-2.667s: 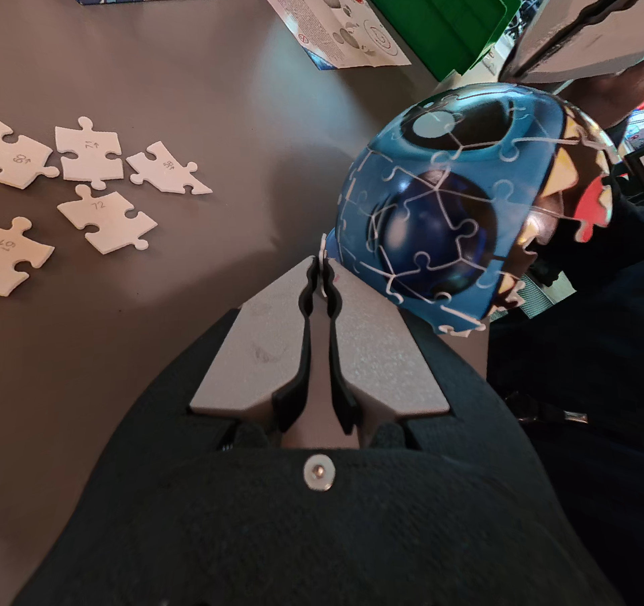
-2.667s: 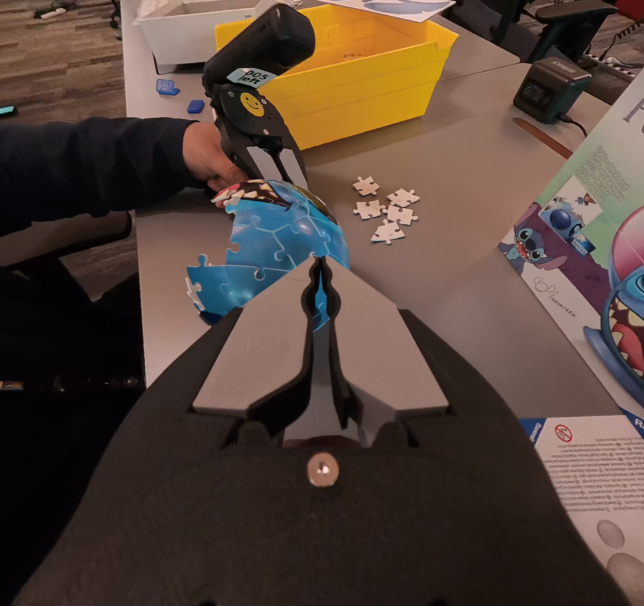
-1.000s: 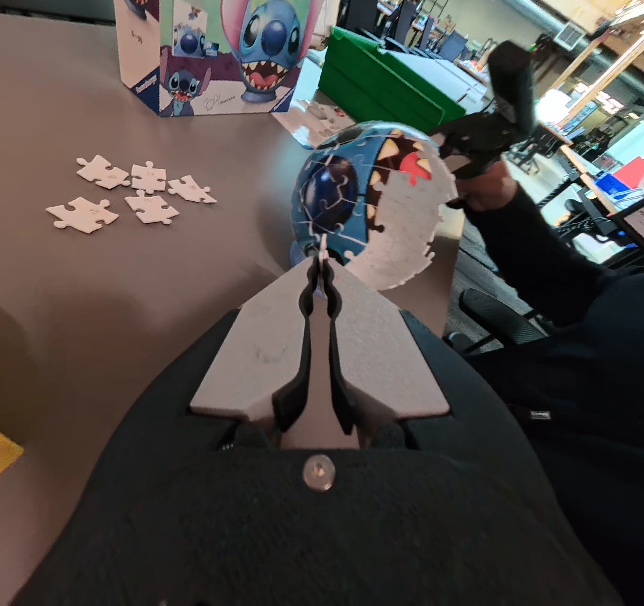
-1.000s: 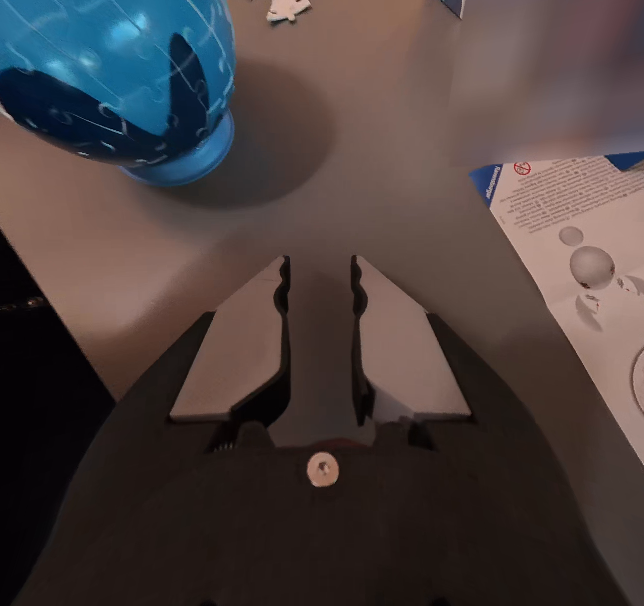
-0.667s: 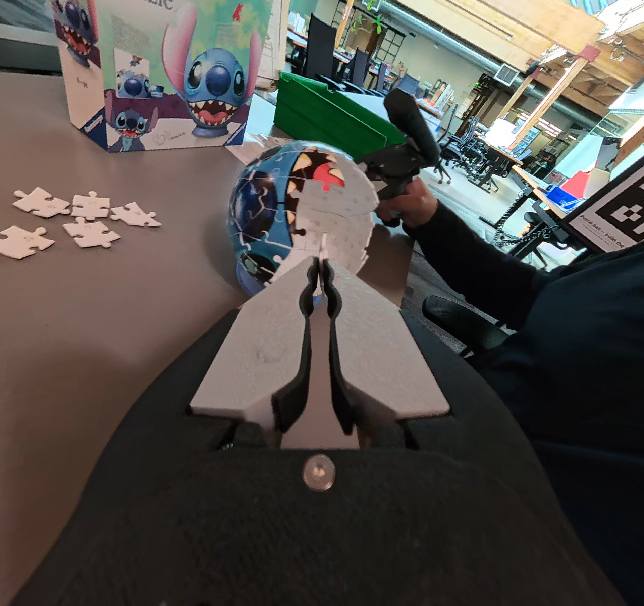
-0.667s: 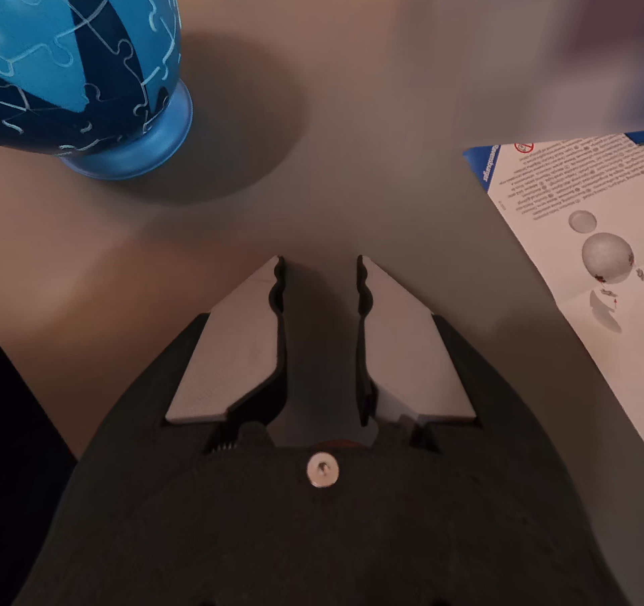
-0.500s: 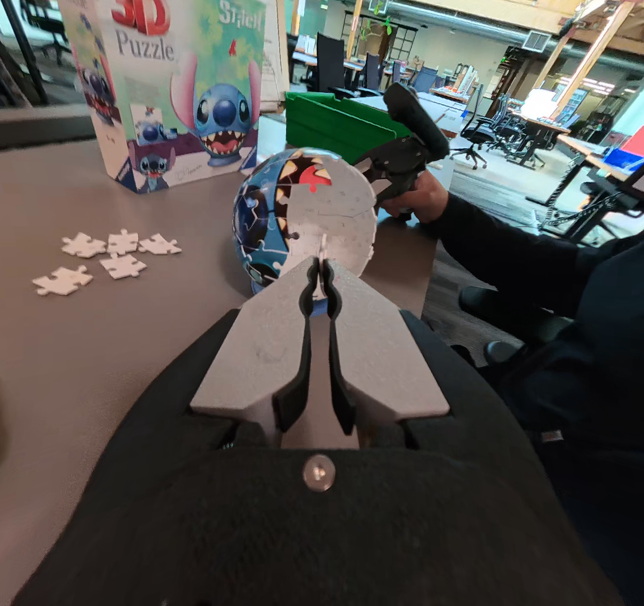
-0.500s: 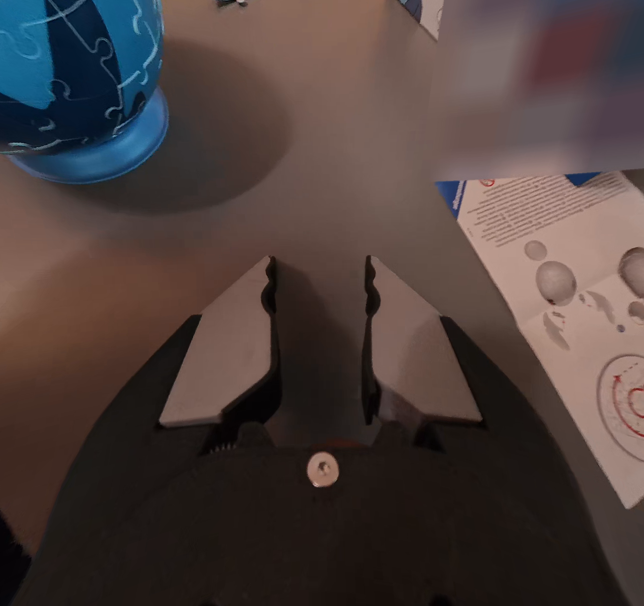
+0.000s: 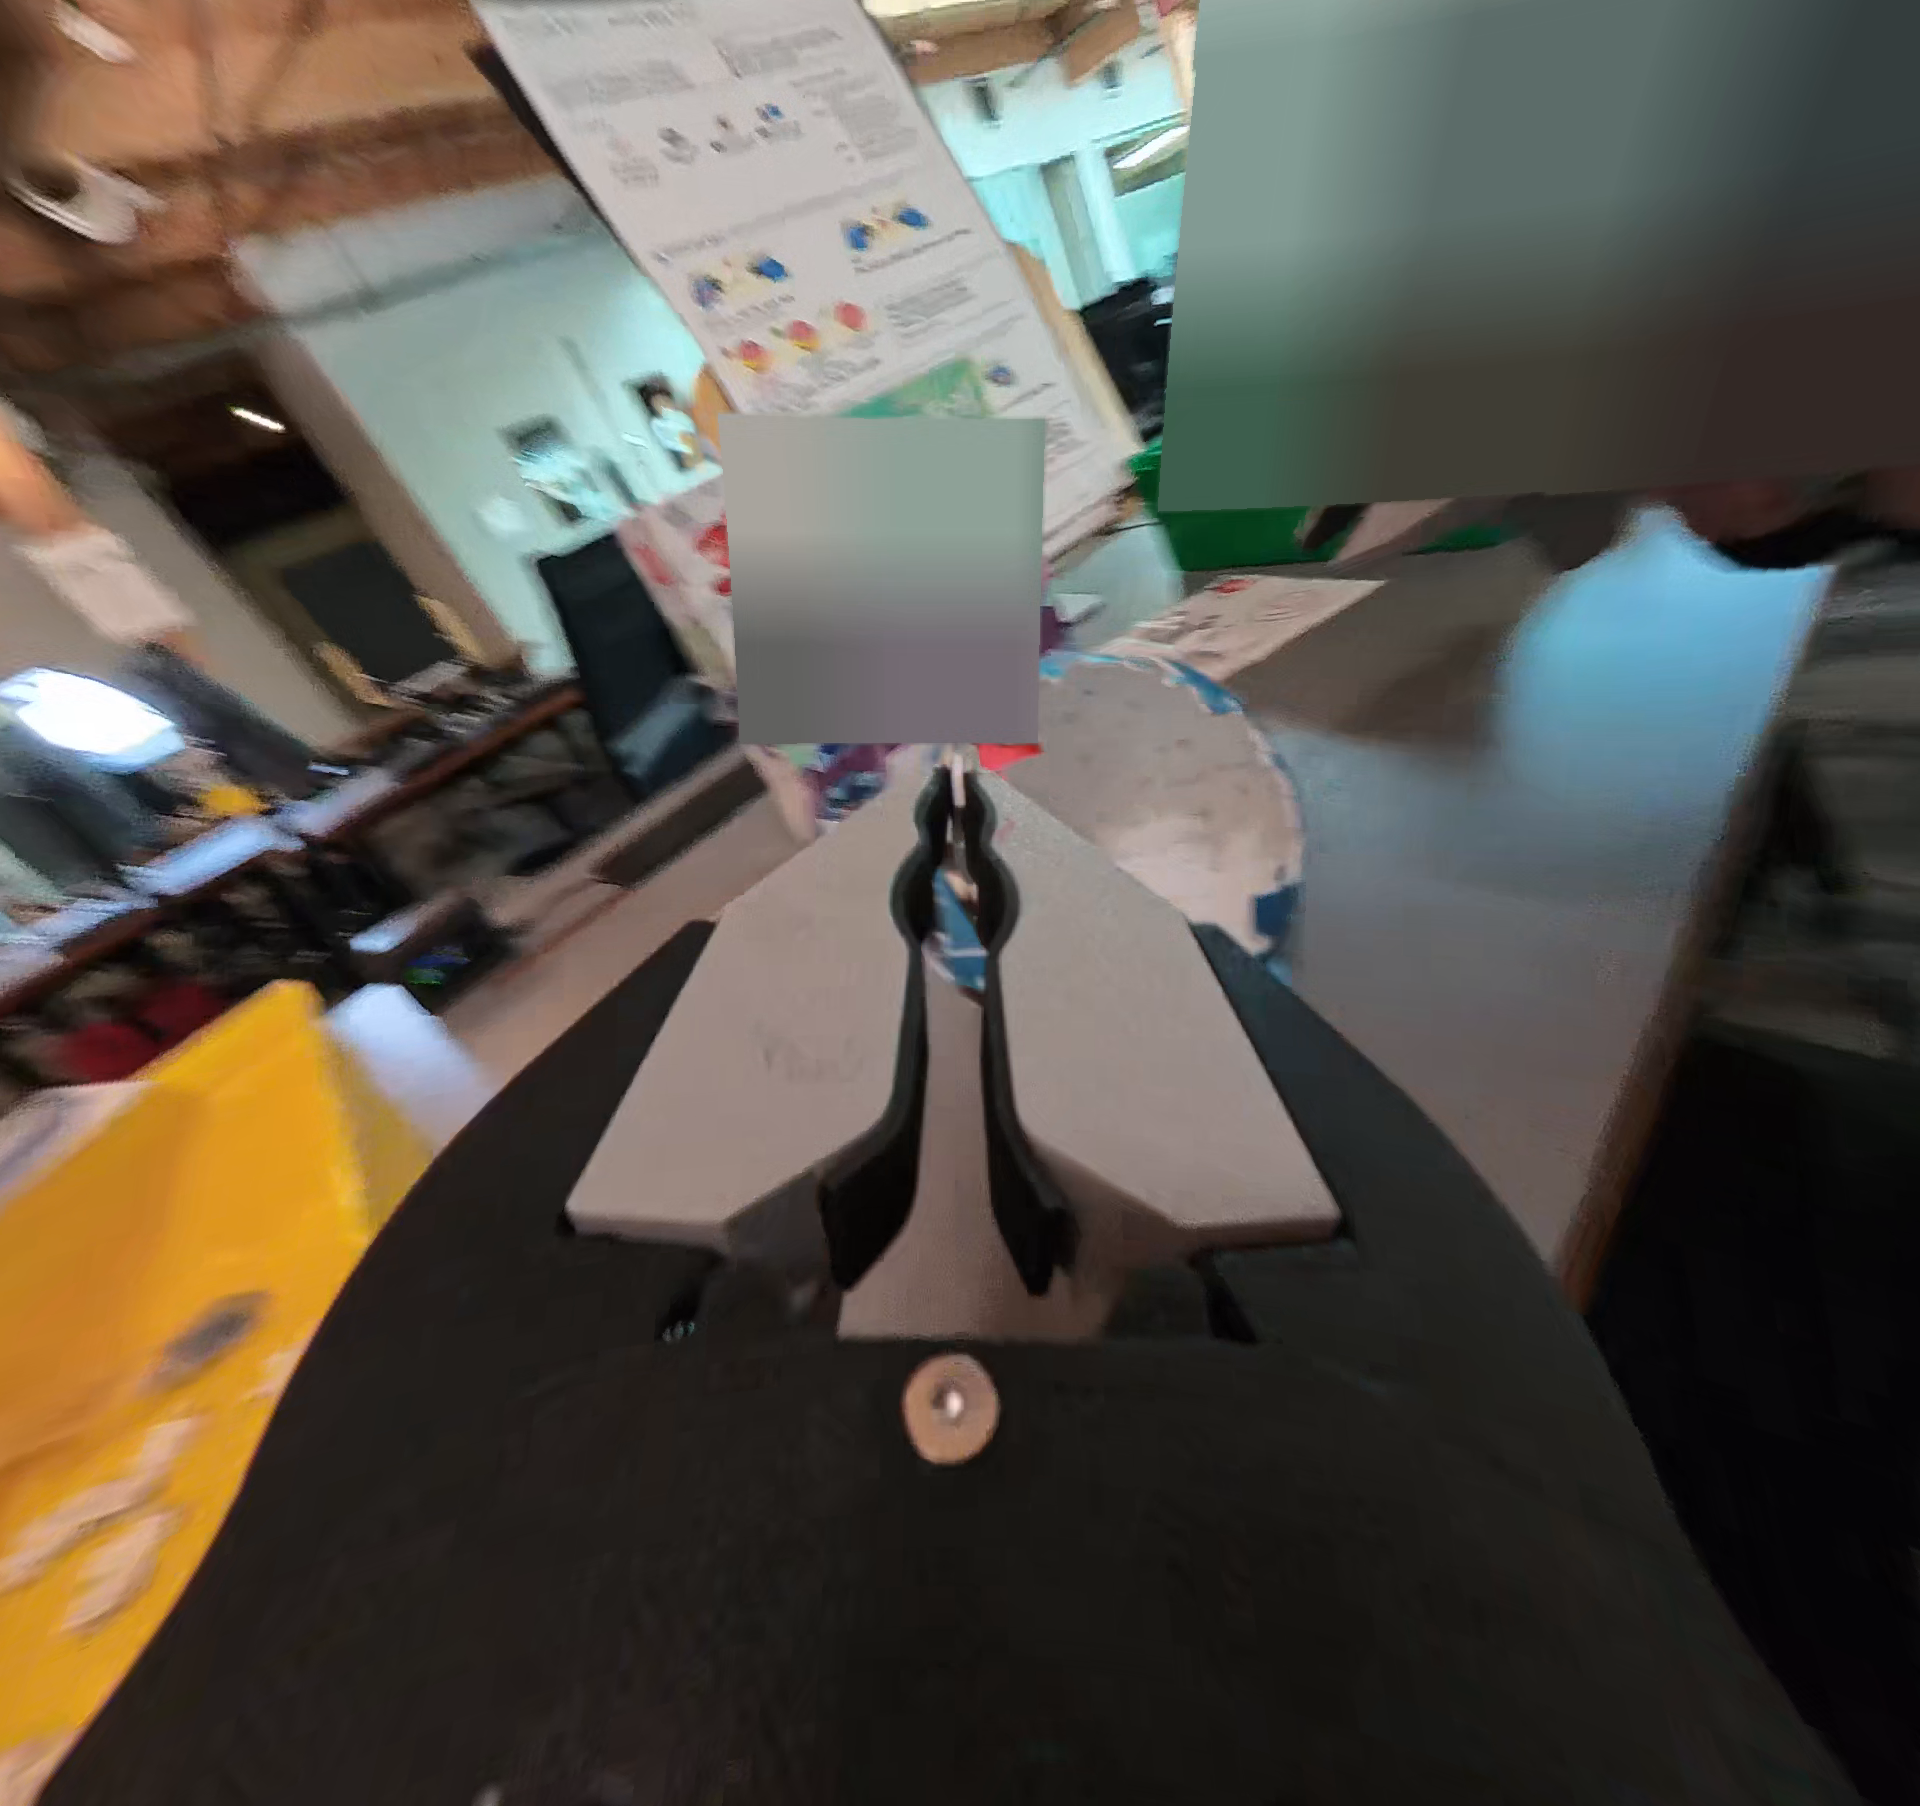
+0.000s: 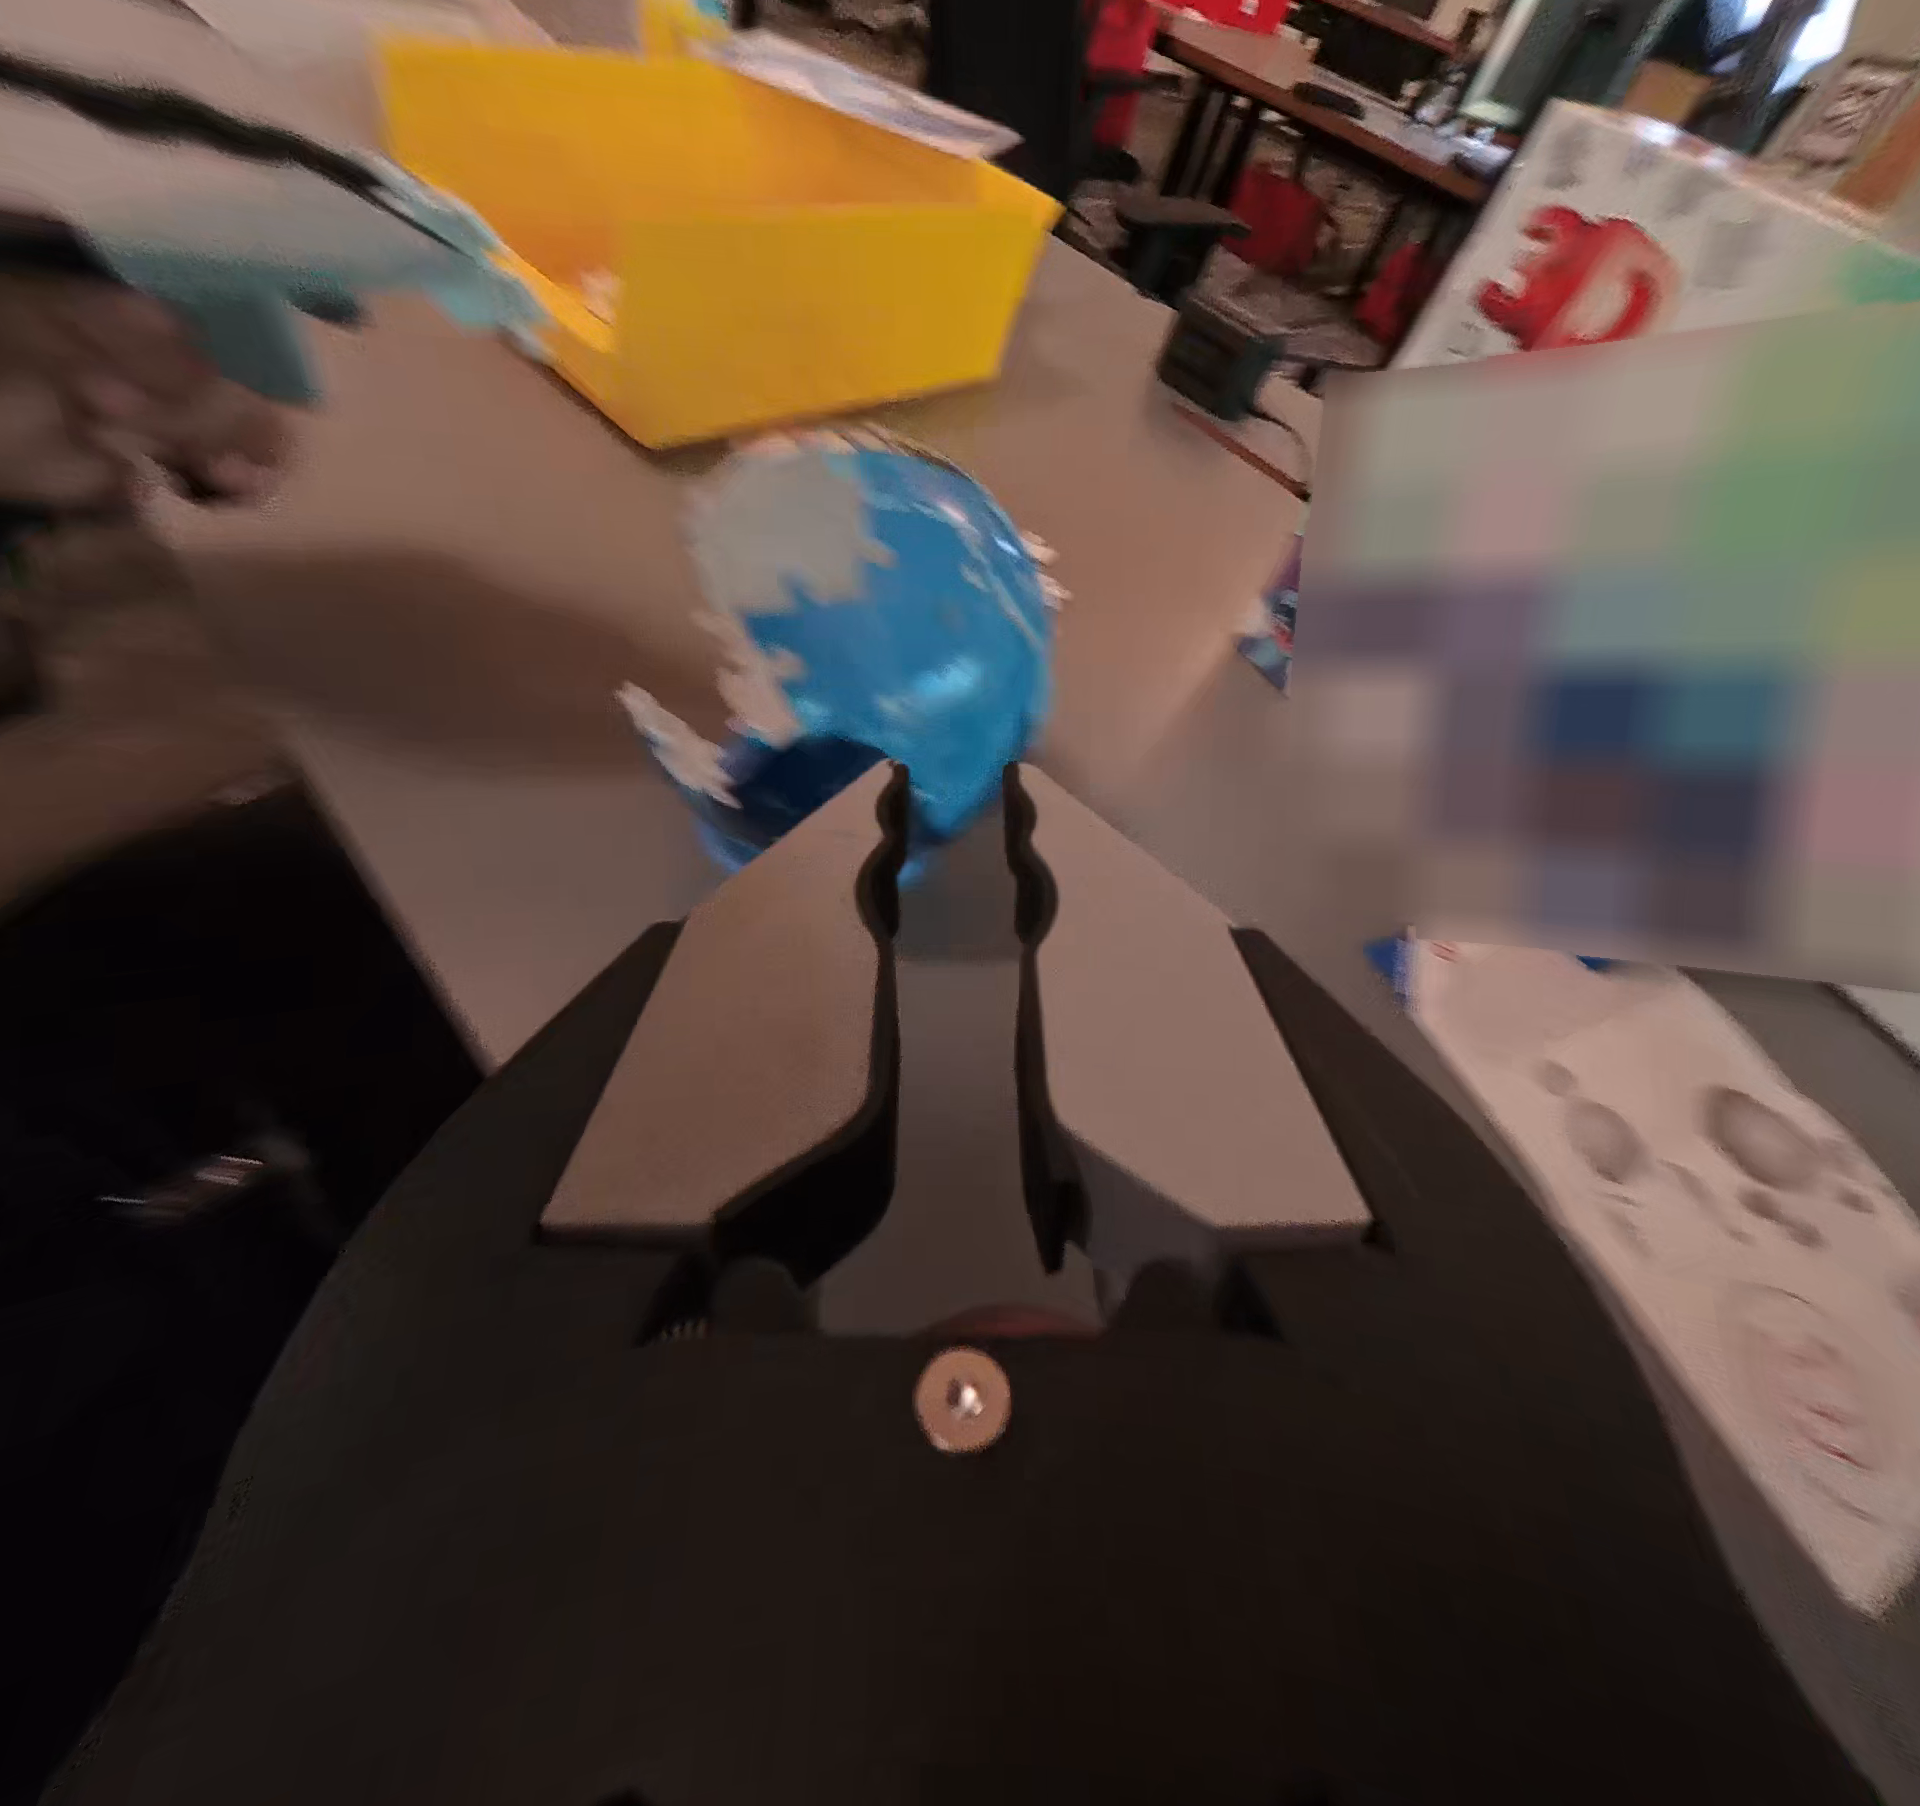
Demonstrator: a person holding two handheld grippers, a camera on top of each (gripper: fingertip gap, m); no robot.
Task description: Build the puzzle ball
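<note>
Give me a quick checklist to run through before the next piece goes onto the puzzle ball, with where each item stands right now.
1. Left gripper shut on a piece: ok, a thin white edge shows at its tips.
2. Right gripper open and empty: ok.
3. Ball on its base on the table: ok.
4. Open gap in the ball facing the grippers: ok, jagged white edges show.
5. Piece lined up with the gap: cannot tell, blurred.
6. Views steady: not ok, both blurred.
</note>
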